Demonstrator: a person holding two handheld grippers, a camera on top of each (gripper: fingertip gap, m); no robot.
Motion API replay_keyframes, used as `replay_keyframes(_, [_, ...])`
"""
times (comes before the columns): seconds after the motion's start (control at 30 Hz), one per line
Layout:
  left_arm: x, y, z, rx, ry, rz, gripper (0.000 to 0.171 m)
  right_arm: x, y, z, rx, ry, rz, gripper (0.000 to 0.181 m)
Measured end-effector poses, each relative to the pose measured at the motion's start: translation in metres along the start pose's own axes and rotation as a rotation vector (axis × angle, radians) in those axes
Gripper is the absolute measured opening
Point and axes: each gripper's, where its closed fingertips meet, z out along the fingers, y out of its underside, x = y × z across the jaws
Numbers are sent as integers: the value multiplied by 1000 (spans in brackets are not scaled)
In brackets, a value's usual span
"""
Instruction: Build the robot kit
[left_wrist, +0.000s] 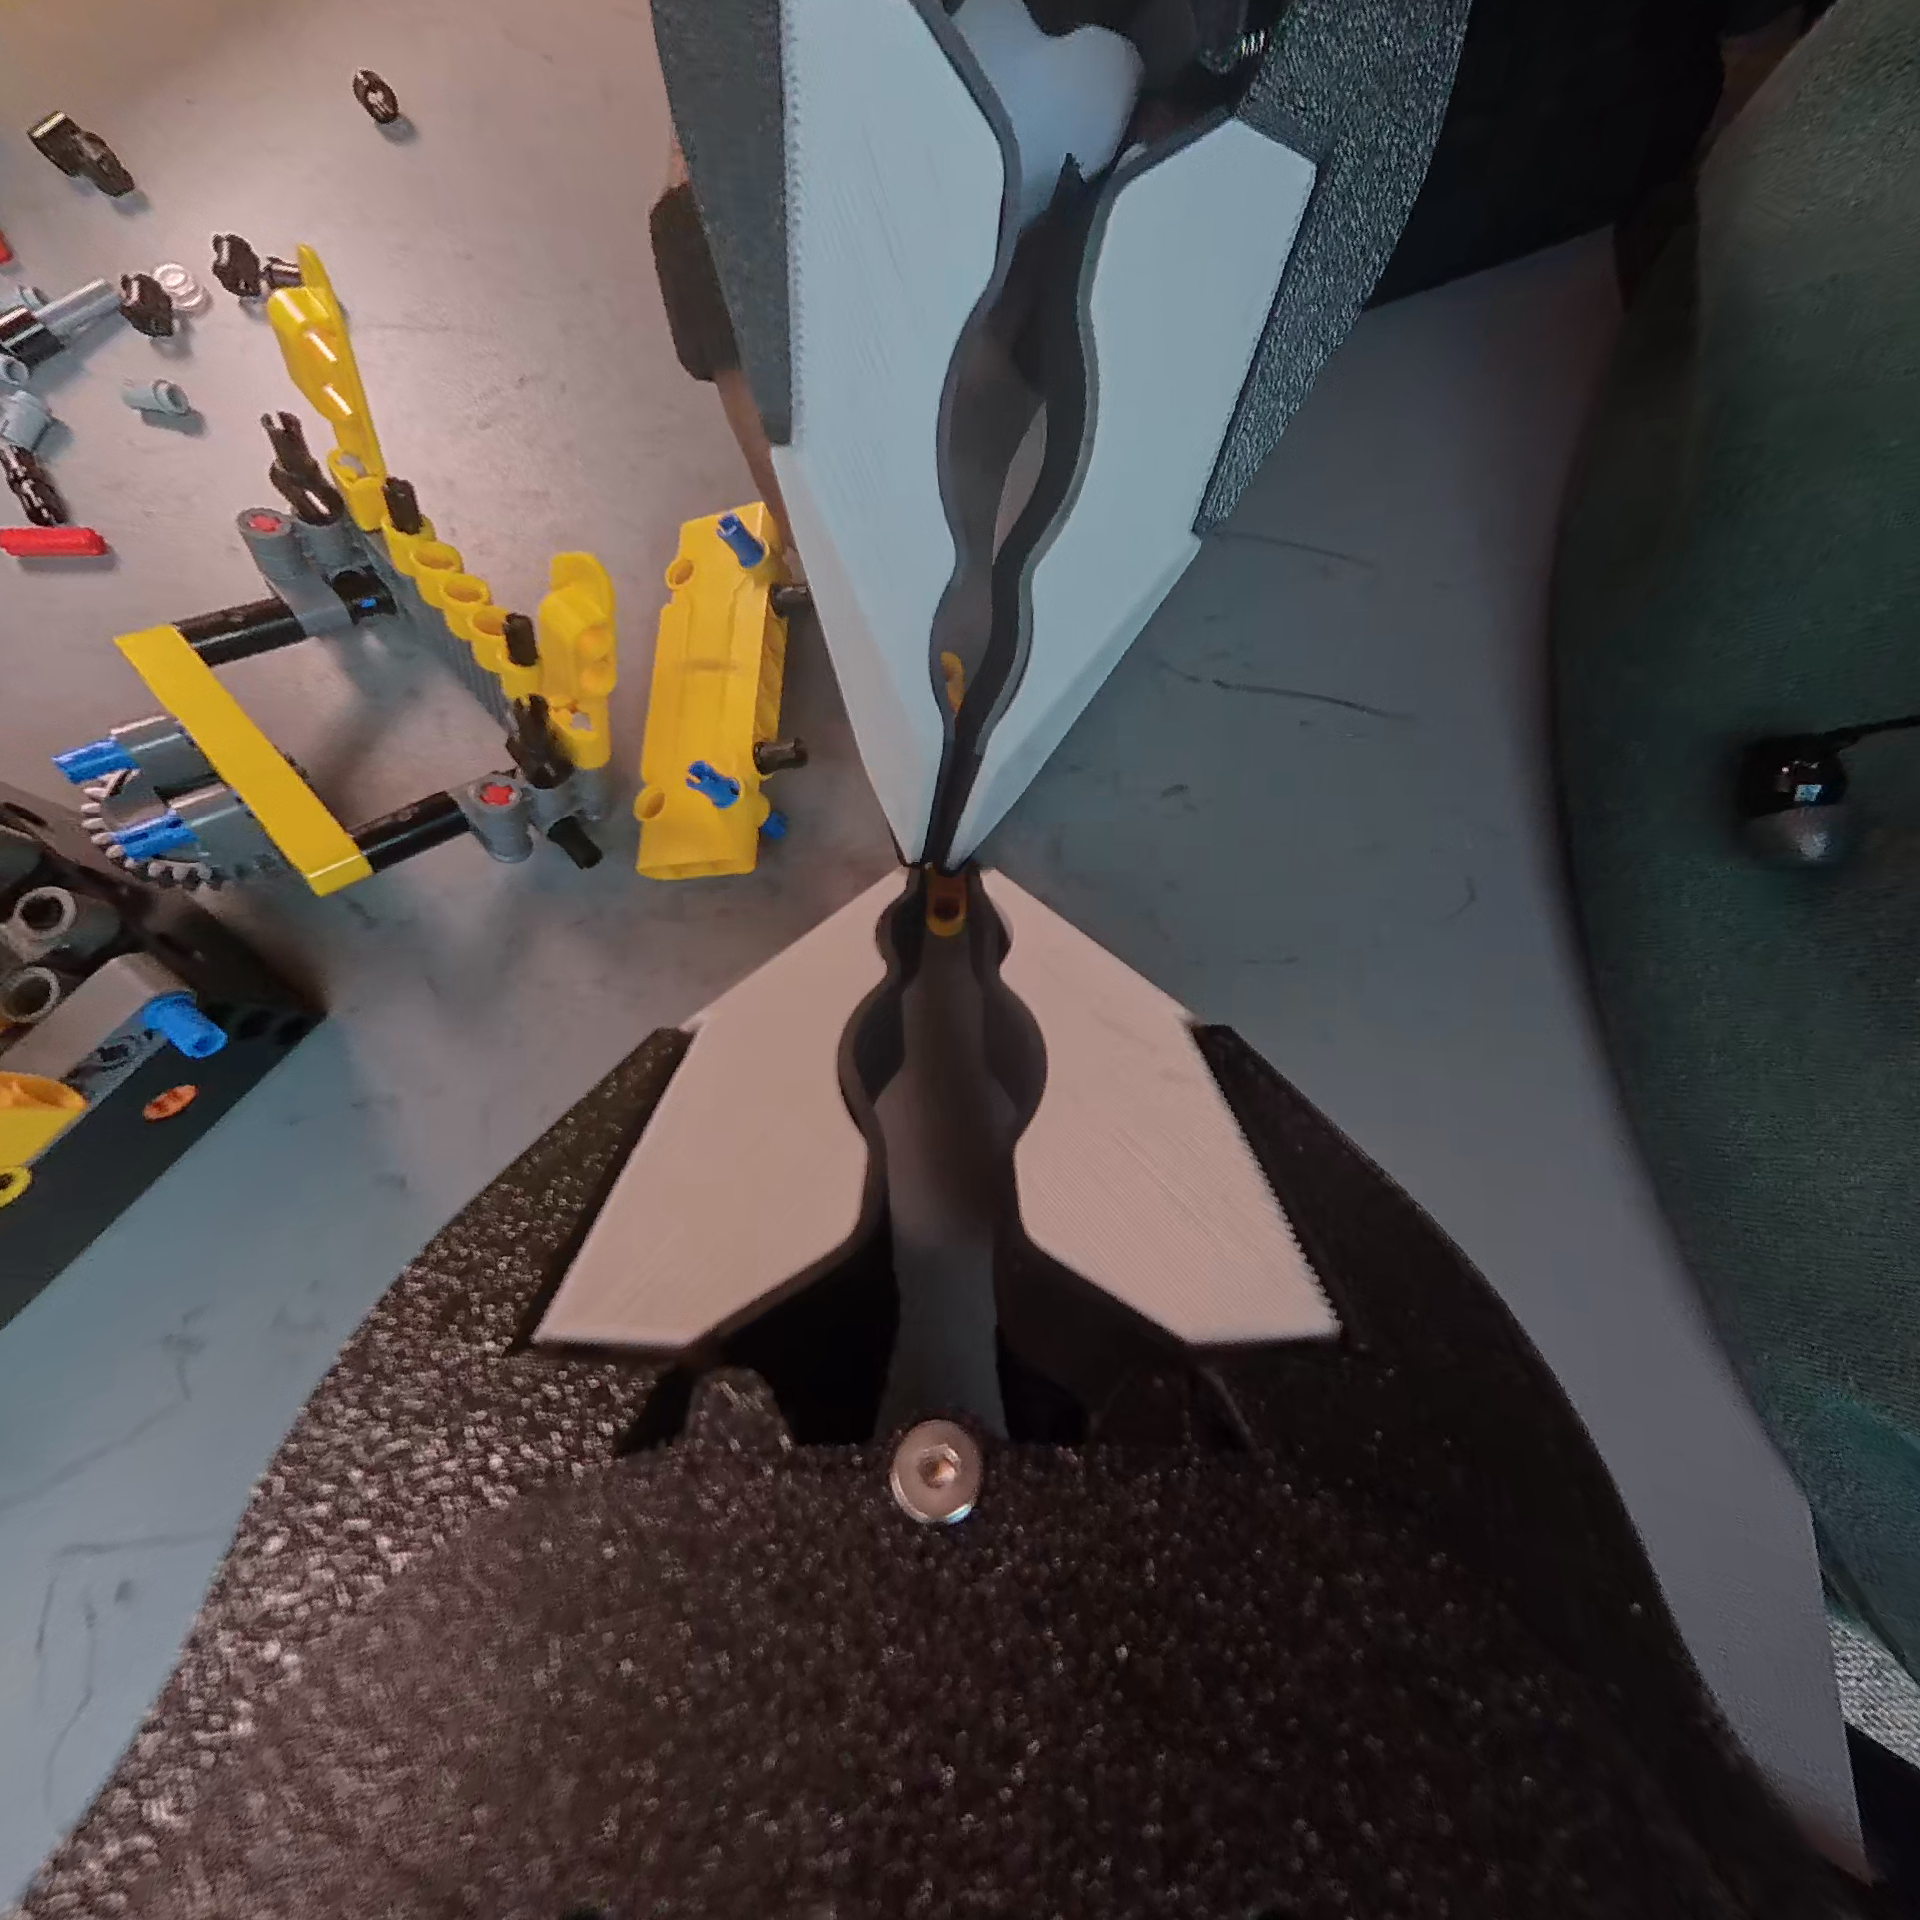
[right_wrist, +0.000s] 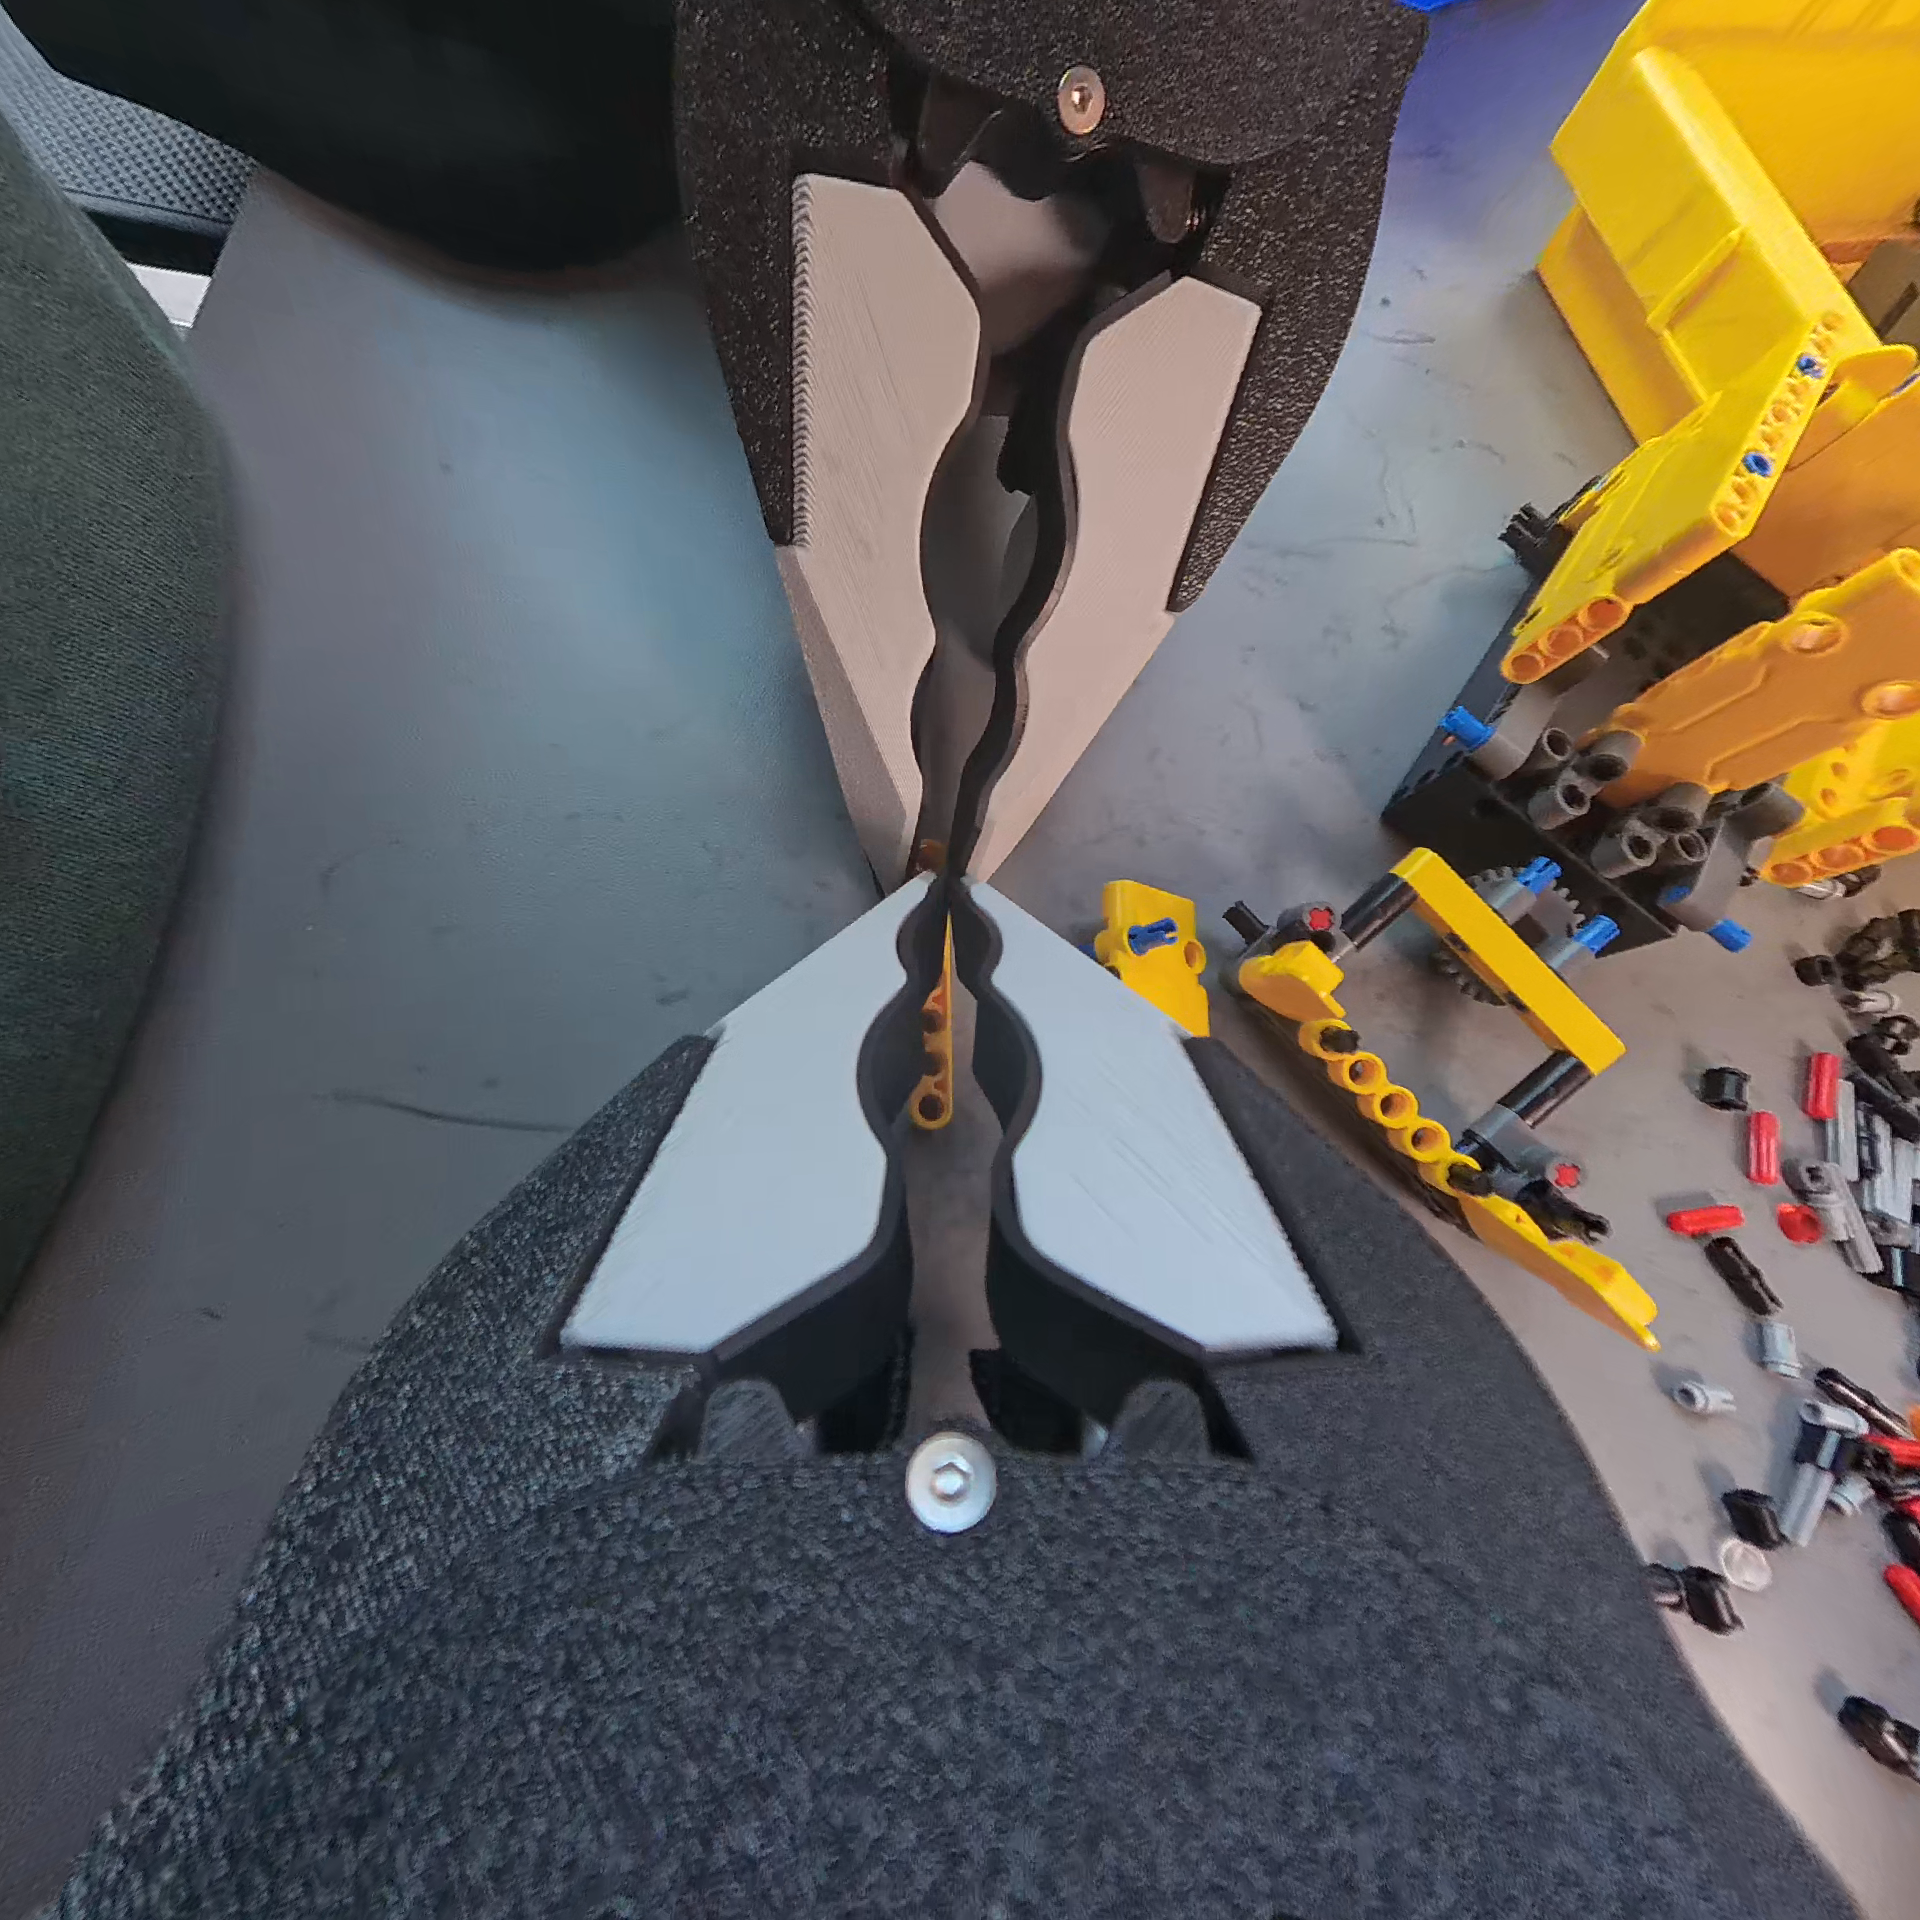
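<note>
Both grippers meet tip to tip over the grey table, each clamped on the same thin orange beam. Right gripper has its fingers pinched together on the beam, the holed strip lying edge-on in the slot between the pads, one rounded end poking back toward the camera. Left gripper also closed tight, with just the orange beam's end hole showing between its tips. In each view the other gripper comes in from the top, its fingers pressed together at the same spot.

To the side on the table: a partly built yellow and grey frame with black axles and a yellow holed beam, and a loose yellow panel piece with blue pins just beside it. Farther off, a big yellow model on a black base, near the frame. Scattered small parts, red, grey and black pins and connectors, lie beyond the frame. A dark green chair sits at the table edge
</note>
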Motion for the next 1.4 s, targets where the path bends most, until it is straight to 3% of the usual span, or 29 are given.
replay_keyframes(0.3, [0, 0, 0, 0, 0, 2, 7, -2, -8, -3, 48, -5, 1, 0])
replay_keyframes(0.43, [-2, 0, -2, 6, -7, -6, 17, 1, -8, -10, 66, 7, 9, 4])
replay_keyframes(0.73, [-3, 2, -3, -3, -25, 9, 9, -3, 17, -30, -6, -33, 37, 15])
replay_keyframes(1.4, [-3, 2, -2, -1, -24, 8, 7, -1, 34, -26, -59, -54, 90, 7])
